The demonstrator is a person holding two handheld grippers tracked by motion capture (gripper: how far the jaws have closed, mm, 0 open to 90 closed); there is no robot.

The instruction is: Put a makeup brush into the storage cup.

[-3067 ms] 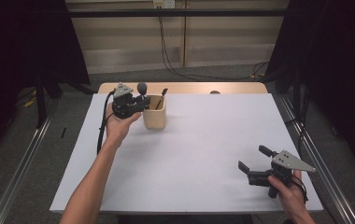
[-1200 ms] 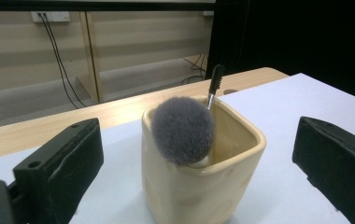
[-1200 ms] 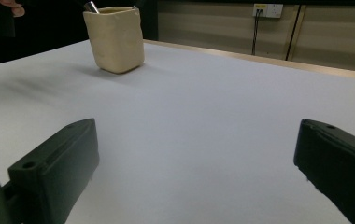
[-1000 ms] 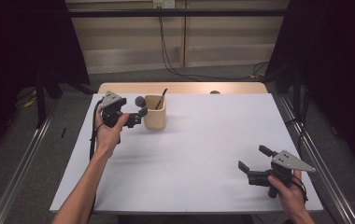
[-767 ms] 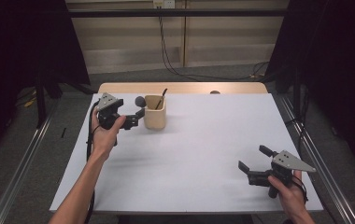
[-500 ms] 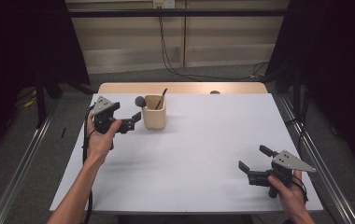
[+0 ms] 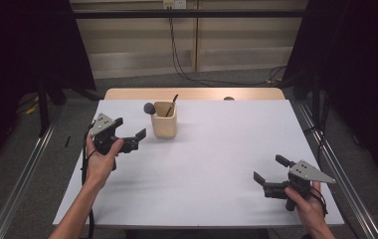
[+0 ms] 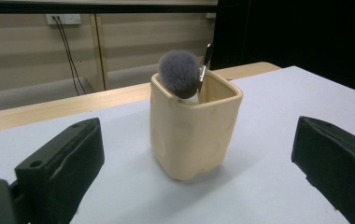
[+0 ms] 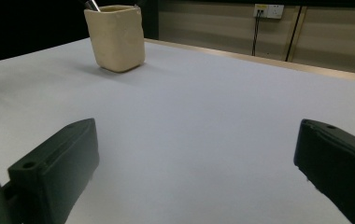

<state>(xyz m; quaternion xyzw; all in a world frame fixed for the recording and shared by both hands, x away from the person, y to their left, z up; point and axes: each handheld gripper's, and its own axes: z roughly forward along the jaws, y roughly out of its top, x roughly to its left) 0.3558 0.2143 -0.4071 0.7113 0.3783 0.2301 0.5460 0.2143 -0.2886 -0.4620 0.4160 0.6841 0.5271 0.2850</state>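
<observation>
A cream square holder (image 7: 164,121) stands upright at the back left of the white table (image 7: 217,164). A makeup brush with a grey fluffy head (image 7: 149,107) leans out of it, and a thin dark handle (image 7: 171,105) sticks up beside it. In the left gripper view the holder (image 8: 192,128) and the brush head (image 8: 179,73) stand just ahead of my jaws. My left gripper (image 7: 129,129) is open and empty, a short way left of the holder. Near the front right edge, my right gripper (image 7: 271,169) is open and empty; its view has the holder (image 9: 116,36) far off.
A strip of wooden tabletop (image 7: 197,93) runs behind the white sheet, with a small dark object (image 7: 229,98) on it. Cables (image 7: 187,64) hang down the back wall. Metal rails (image 7: 23,184) flank the table on the floor.
My left gripper has drawn back from the holder, moving left and toward the person, with its jaws open. The brush stays in the holder. The right gripper has not moved.
</observation>
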